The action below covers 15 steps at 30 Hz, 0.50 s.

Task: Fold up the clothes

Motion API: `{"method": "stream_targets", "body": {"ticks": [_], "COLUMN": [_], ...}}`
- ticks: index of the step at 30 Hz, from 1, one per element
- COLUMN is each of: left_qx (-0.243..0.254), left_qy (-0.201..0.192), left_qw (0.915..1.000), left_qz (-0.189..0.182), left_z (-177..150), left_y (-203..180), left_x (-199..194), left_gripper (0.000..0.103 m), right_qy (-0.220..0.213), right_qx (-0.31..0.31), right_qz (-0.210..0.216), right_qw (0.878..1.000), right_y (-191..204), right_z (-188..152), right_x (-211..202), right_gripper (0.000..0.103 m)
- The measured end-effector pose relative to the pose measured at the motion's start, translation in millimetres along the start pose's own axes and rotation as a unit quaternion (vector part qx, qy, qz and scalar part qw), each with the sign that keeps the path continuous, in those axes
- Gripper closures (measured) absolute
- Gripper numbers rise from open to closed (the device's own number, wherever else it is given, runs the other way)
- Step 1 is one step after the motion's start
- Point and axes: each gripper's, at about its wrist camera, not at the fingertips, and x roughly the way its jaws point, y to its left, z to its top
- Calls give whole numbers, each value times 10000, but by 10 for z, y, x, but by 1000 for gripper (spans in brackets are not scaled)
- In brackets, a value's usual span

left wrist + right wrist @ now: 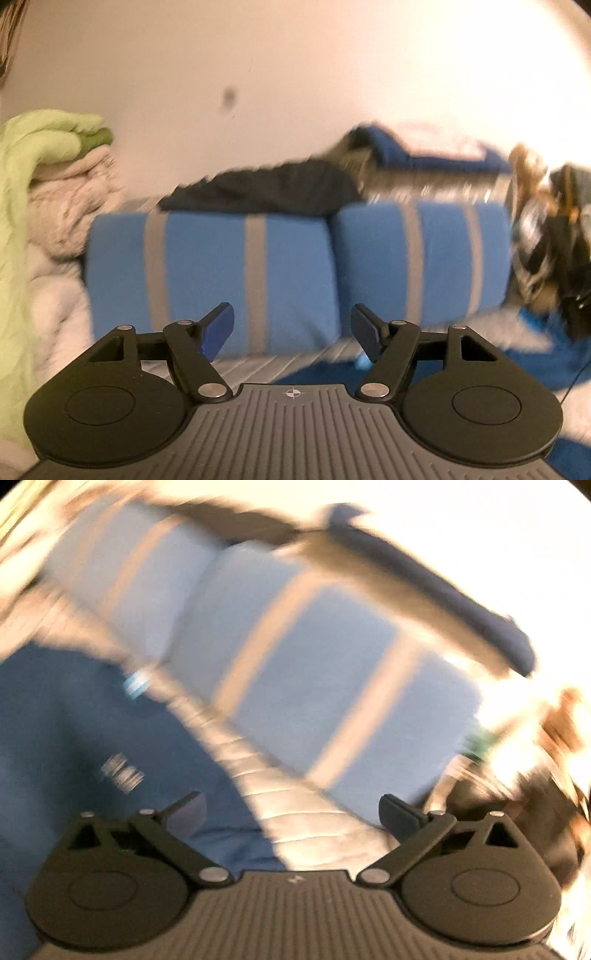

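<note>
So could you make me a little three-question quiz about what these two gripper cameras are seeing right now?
1. True or false: the left gripper is clamped on a piece of clothing.
2. What lies on top of the blue cushions in the left camera's view? A) a dark garment B) a red towel C) a book
3. Fill in: the stack at the left edge of the left view is topped by a ____ coloured cloth.

Key
1. False: its jaws stand apart with nothing between them, and so do the jaws of the right gripper.
2. A, the dark garment.
3. Green: the green cloth lies on pale folded fabric.
</note>
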Motion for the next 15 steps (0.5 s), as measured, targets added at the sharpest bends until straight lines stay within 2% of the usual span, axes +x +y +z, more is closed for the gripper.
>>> {"method": "stream_targets", "body": {"ticks": [2,7,11,15], "left_qx": [-24,106,129,-26], "left_qy": [-161,-359,-295,-72], "left_qw": [9997,9975,9949,9910], "left_qz": [-159,-602,-956,-1335], "left_z": [129,248,45,-295], "left_y": [-121,-514,-840,-1099], "left_x": [5,97,248,481], "left_gripper": [26,25,24,24], "right_qy": [-148,-423,-399,-232], "right_qx": [482,1330,1606,1928], "right_qz": [-207,-694,-1005,-1183], "right_qw": [9985,9878,9811,9738], "right_y": [-362,-1080,-1354,-1409], "right_z": [-22,-216,-520,-992], "right_x": [-186,-687,-953,-1111], "right_gripper": [0,0,0,0]}}
